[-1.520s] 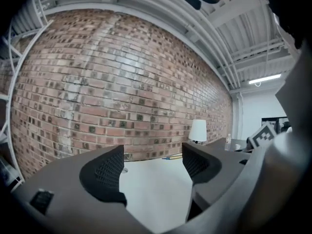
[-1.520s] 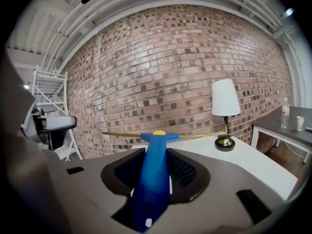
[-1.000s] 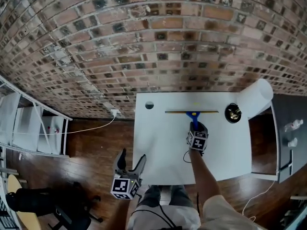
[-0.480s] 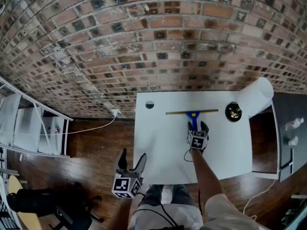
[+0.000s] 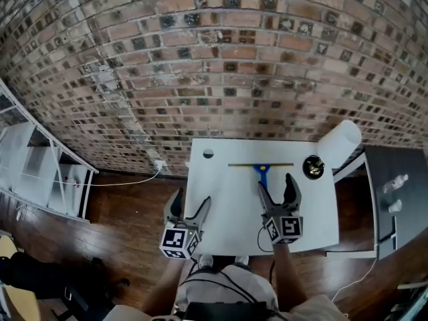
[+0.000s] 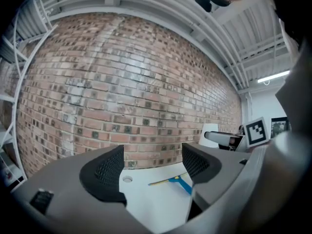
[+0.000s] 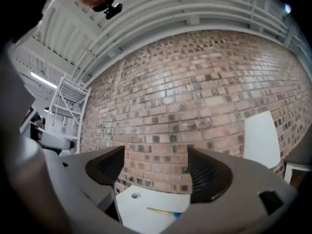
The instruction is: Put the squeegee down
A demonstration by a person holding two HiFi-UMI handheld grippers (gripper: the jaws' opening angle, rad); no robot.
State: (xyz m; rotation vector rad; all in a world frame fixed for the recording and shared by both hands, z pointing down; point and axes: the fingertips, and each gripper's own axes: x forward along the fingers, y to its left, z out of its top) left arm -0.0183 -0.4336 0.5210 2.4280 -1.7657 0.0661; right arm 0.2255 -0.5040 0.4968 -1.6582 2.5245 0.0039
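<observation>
Squeegee (image 5: 262, 169) is lying flat on white table (image 5: 224, 212). R gripper (image 5: 275, 184) jaws are opening w/ nothing between. L gripper (image 5: 191, 198) jaws are standing spread, empty.

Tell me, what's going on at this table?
A person stands at a white table by a brick wall, holding a gripper in each hand. The squeegee lies flat near the table's far edge, and neither gripper touches it. The right gripper hangs over the table, its jaws opening with nothing between them. The left gripper is at the table's near left corner, jaws apart and empty.
</observation>
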